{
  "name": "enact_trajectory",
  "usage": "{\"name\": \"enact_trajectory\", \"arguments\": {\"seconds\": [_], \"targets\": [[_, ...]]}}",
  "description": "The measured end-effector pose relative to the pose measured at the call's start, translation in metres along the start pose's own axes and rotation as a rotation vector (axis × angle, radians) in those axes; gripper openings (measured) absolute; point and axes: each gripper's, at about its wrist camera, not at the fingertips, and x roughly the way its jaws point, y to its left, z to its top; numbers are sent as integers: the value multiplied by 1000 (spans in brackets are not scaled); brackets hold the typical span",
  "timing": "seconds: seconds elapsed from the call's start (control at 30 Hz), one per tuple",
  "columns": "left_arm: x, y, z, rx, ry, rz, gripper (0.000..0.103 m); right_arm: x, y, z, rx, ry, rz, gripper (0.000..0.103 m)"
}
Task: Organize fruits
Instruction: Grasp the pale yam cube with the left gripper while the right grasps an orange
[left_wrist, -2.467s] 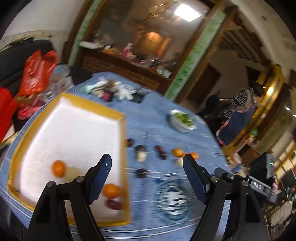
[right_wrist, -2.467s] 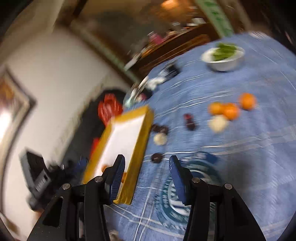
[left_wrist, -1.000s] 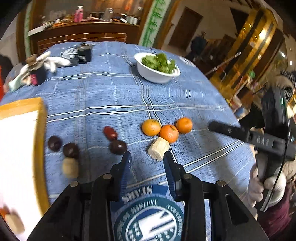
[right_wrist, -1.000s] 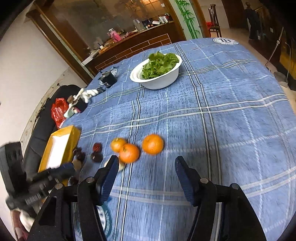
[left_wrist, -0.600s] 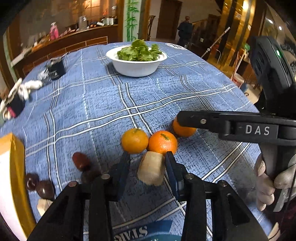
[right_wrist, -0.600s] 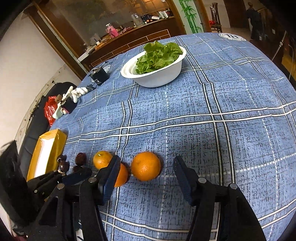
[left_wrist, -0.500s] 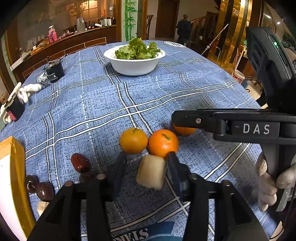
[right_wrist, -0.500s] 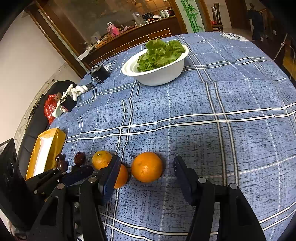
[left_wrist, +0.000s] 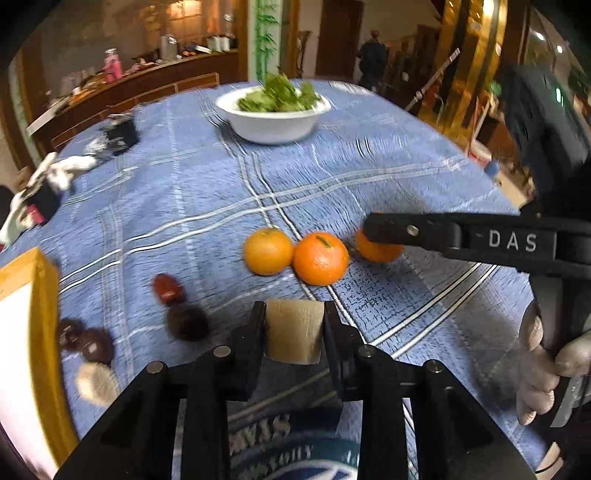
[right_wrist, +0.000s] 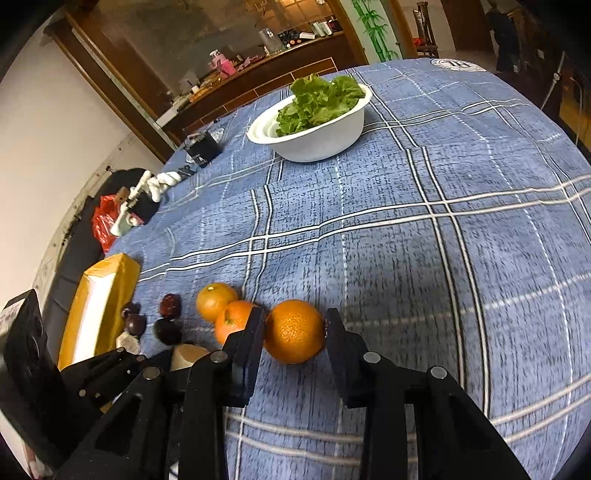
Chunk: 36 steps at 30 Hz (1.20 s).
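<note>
Fruits are mid-sort: you have two pick-ups in hand at once. Your left gripper (left_wrist: 294, 325) has its fingers pressed against both sides of the pale cut fruit chunk (left_wrist: 293, 330), near the front of the desk (left_wrist: 369, 170). Your right gripper (right_wrist: 295, 332) brackets the rightmost orange (right_wrist: 293, 330); its left finger touches the peel, while the right one sits at the peel's edge, so I cannot tell whether that grasp is fully closed.

Judging from this, the next move is to firm the right grip, lift both pieces straight up, and carry them left to the yellow-rimmed tray (left_wrist: 40, 291), clearing its raised edge. The round orange could roll or slip if pinched off-centre.

Count: three oranges in all, the other two (left_wrist: 268, 251) (left_wrist: 320, 258) touching each other just left of the gripped one. One reddish date (left_wrist: 168, 289) and three dark round fruits (left_wrist: 186, 323) (left_wrist: 70, 328) (left_wrist: 96, 345) lie further left. One more pale piece (left_wrist: 96, 380) rests beside the tray. One white bowl of greens (right_wrist: 314, 122) stands at the far side.
</note>
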Motion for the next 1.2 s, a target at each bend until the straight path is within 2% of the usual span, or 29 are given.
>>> {"name": "enact_trajectory", "arguments": {"seconds": [0.1, 0.23, 0.33, 0.47, 0.6, 0.7, 0.93, 1.07, 1.2], "targets": [[-33, 17, -8, -95, -43, -46, 28, -17, 2, -4, 17, -22, 32, 36], [-78, 55, -24, -228, -111, -36, 29, -35, 16, -10, 13, -40, 73, 36], [-109, 95, -40, -340, -154, 15, 29, -45, 39, -16, -22, -41, 102, 36], [-146, 162, -71, -500, -200, 125, 29, -47, 85, -31, -97, -22, 151, 36], [-164, 218, -104, -635, -211, 235, 29, -31, 140, -44, -170, 27, 216, 37], [-169, 242, -123, -698, -213, 269, 29, -9, 183, -56, -226, 75, 252, 37], [-171, 276, -150, -789, -224, 238, 30, 49, 263, -77, -316, 182, 282, 37], [-178, 283, -156, -819, -249, 212, 55, 72, 284, -85, -346, 201, 252, 39], [-189, 284, -160, -833, -280, 185, 60, 83, 283, -86, -305, 224, 260, 40]]}}
